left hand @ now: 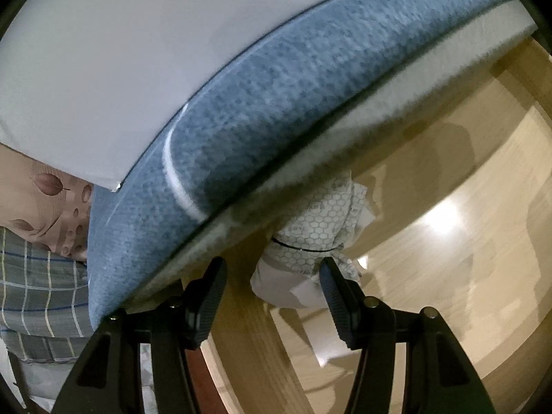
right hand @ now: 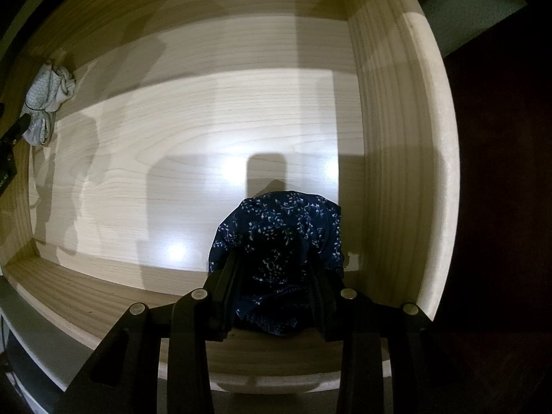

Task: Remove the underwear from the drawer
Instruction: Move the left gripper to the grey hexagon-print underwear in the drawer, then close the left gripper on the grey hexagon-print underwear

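Snagging looks likeliest: right gripper point(right hand: 276, 269) is clamped on navy floral underwear point(right hand: 279, 231) hanging close beside the drawer wall point(right hand: 390, 172), while left gripper point(left hand: 272, 293), jaws parted and empty, faces white patterned underwear point(left hand: 310, 231).

A blue mattress point(left hand: 276, 110) sits beside a leaf-print cloth point(left hand: 45, 203) and plaid fabric point(left hand: 38, 289).

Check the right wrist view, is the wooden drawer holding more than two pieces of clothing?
No, only the dark blue floral underwear in the right gripper and a white honeycomb-print garment show in the wooden drawer.
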### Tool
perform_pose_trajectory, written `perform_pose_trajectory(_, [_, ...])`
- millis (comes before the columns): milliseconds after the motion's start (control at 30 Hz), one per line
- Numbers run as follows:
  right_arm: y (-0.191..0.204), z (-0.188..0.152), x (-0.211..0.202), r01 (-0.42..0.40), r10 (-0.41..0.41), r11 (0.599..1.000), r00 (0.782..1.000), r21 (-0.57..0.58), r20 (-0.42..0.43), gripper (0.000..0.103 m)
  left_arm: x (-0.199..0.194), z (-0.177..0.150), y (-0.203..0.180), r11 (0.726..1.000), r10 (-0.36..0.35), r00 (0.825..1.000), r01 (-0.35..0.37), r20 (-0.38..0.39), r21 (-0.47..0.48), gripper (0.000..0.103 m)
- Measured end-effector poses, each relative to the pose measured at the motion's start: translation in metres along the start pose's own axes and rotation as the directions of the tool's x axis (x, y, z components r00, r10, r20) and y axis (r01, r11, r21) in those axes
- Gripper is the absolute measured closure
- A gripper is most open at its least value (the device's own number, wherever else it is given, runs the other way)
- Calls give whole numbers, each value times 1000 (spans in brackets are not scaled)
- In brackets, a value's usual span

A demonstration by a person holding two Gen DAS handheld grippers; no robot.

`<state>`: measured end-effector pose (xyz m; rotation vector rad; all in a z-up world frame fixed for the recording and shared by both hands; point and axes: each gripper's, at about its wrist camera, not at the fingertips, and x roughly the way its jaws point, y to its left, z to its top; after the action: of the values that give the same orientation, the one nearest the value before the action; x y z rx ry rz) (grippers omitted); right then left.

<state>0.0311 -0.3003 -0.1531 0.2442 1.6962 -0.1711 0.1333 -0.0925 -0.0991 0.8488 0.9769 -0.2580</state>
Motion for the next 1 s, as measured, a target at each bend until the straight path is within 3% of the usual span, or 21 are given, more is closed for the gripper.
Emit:
perform_pose_trajectory(100, [0, 1, 0, 0, 0, 1000, 1000, 0, 0, 72, 4, -2, -9, 999, 19, 1000, -18, -16, 47, 46])
perform_pose_trajectory(200, [0, 0, 0, -1, 1, 1000, 1000, 1, 0, 72, 6, -7, -27, 985, 97, 995, -95, -11, 142, 46])
perform_pose_trajectory(433, [5, 1, -3, -3, 3, 1000, 1000, 4, 0, 72, 7, 0, -46, 970, 132, 991, -131, 5, 206, 46])
perform_pose_trajectory(700, [5, 1, -3, -3, 3, 1000, 1000, 5, -1, 71, 4, 3, -64, 965, 126, 992, -124, 7, 231, 46])
perform_pose_trajectory(1000, [5, 1, -3, -3, 3, 1000, 1000, 6, -2, 71, -2, -4, -68, 953, 64, 998, -65, 11, 296, 46])
